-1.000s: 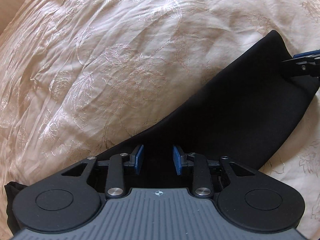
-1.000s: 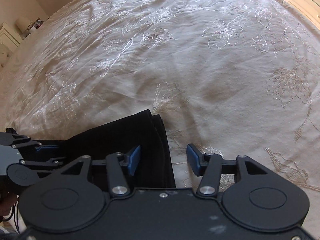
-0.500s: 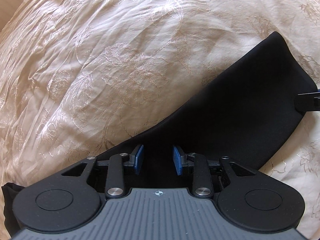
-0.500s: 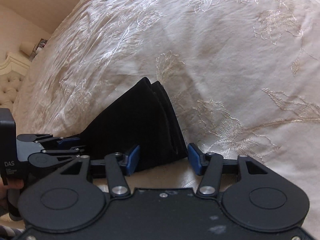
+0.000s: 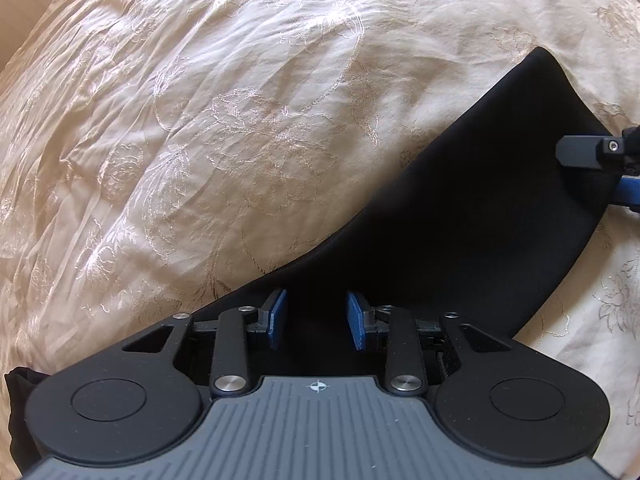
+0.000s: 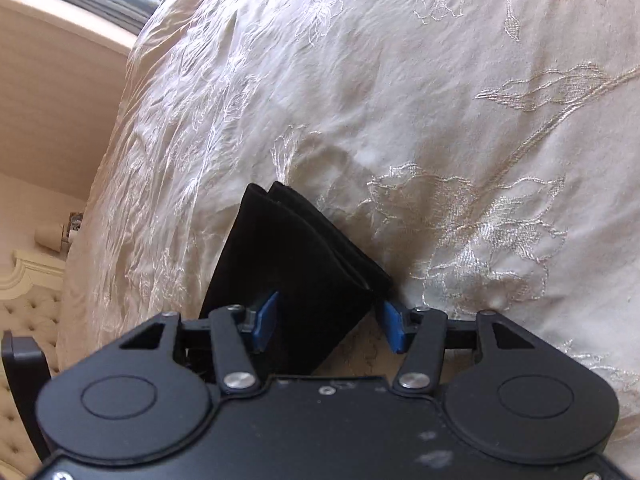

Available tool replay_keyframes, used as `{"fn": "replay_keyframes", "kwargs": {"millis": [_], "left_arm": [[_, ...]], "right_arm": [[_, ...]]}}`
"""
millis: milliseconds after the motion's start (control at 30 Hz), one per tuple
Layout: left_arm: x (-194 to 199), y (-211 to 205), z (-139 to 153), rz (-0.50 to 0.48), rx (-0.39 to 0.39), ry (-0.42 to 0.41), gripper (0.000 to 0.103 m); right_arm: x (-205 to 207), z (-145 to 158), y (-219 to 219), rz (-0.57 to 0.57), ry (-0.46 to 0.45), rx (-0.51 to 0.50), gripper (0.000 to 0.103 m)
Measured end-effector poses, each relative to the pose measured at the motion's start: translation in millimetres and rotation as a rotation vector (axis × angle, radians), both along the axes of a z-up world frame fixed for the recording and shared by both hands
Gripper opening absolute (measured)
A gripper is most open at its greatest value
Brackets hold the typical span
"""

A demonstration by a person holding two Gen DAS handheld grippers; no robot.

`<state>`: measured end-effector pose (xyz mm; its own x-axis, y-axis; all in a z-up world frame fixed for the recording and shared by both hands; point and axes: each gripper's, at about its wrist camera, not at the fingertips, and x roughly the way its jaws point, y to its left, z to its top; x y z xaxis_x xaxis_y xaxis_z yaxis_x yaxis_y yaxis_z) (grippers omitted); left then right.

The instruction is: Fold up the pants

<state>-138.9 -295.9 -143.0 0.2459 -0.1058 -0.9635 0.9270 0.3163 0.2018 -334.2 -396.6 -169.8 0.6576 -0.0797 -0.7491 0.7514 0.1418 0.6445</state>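
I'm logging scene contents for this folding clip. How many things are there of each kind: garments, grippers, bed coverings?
Garments: 1, the black pants, lying on the bed.
Grippers: 2, the left gripper and the right gripper, both with jaws apart over the pants.
Bed coverings: 1, the cream embroidered bedspread.
Total: 4

The left claw's (image 5: 316,320) body hid the near part of the black pants (image 5: 460,240). The right claw (image 5: 600,168) was cut off by the frame's right edge, its grip unreadable there.
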Motion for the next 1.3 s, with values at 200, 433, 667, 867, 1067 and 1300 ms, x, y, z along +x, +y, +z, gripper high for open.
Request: {"fn": "replay_keyframes", "kwargs": {"millis": [200,433,667,867,1067,1300], "left_arm": [[2.8,0.5,1.3,0.019,-0.009,0.005,0.032],[4.8,0.1,2.7,0.022,-0.016,0.01,0.032],[18.1,5.1,29.6,0.072,-0.088,-0.022,0.032],[46.1,9.6,23.4,0.209,-0.073,-0.03,0.032],[51.3,10.1,6.3,0.193,-0.027,-0.033,0.033],[41.6,8.8,4.7,0.153,-0.02,-0.078,0.033]], "right_arm": [[-9.1,10.5,3.8,-0.01,-0.003,-0.037,0.046],[-9.2,41.8,21.7,0.06,0.012,-0.166,0.011],[-5.3,72.9,29.1,0.114,0.016,-0.267,0.01],[2.9,85.6,32.0,0.149,0.059,-0.311,0.01],[4.9,68.6,22.8,0.127,0.2,-0.26,0.04],[4.0,64.3,-8.3,0.279,0.21,-0.371,0.046]]}}
